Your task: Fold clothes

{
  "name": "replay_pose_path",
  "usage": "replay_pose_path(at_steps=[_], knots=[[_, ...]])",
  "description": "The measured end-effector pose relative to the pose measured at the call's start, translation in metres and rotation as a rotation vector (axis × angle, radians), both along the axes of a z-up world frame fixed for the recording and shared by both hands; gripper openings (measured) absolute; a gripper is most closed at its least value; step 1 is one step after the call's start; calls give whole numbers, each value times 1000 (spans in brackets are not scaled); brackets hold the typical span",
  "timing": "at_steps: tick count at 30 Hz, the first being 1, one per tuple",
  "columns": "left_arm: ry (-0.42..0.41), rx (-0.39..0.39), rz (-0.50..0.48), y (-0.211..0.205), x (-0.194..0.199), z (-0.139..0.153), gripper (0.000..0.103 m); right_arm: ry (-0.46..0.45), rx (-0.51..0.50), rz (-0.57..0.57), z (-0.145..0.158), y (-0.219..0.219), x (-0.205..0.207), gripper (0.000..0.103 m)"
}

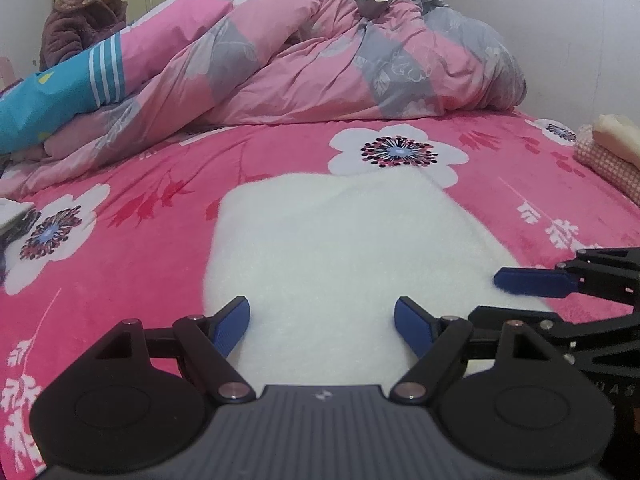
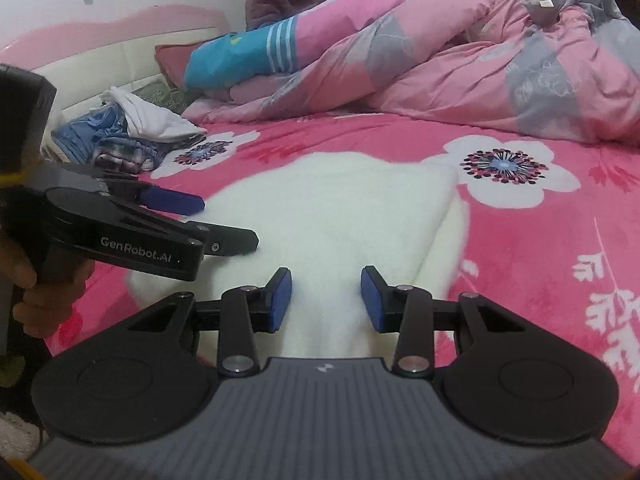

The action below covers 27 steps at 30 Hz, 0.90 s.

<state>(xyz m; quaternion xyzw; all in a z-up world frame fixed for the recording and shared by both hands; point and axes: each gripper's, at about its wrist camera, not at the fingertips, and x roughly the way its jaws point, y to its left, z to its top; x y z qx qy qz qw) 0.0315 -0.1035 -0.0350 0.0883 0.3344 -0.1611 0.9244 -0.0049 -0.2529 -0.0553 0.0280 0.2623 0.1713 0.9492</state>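
A white fleece garment lies flat on the pink flowered bedspread. My left gripper hovers over its near edge, jaws wide open and nothing between them. It also shows from the side in the right wrist view, as the left gripper over the garment's left part. My right gripper is at the garment's near right edge. Its jaws are partly closed, and fleece fills the gap and touches both pads. The left wrist view has the right gripper at the far right.
A bunched pink and grey duvet and a blue striped cushion fill the far side. A person in a purple jacket sits behind them. Loose clothes lie at the left, folded items at the right.
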Motion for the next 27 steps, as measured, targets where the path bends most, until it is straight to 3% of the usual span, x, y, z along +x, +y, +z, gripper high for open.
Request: replay_pose_path(at_steps=[27], knots=[[-9, 74, 12, -13, 0, 0, 81, -57, 21, -2, -9, -2, -10, 38]])
